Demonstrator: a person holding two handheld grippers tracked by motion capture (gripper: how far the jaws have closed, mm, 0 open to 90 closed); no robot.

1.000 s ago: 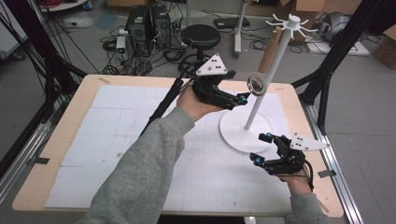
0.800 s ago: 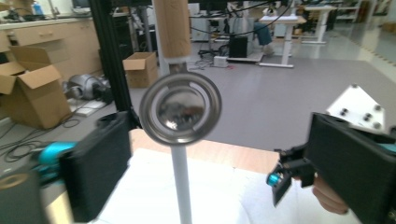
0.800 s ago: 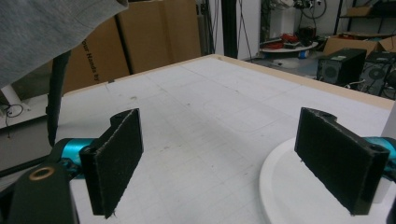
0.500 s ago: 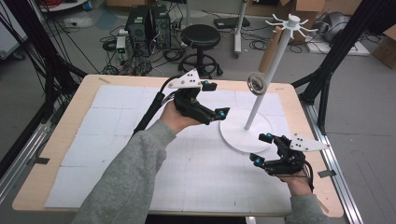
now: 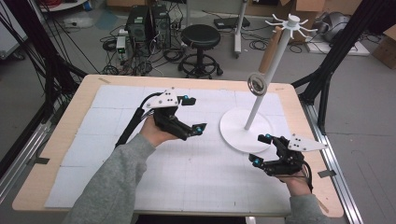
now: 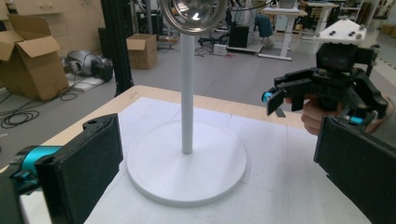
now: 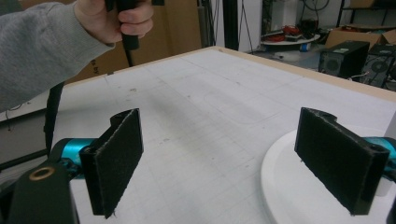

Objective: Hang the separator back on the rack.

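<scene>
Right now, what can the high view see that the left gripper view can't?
High view alone: the black stool, the hook crown topping the stand, and the left tongs, open and empty, from outside. Left gripper view alone: cardboard boxes and those tongs' black pads close up. Both: the stand's white base, the hanging metal ring and the right tongs.

Grey knit sleeves (image 5: 109, 179) at lower frame; both claws, left claw (image 5: 192, 114) and right claw (image 5: 261, 149), black with teal tips, grey three-cornered top plates, black cable trailing.
</scene>
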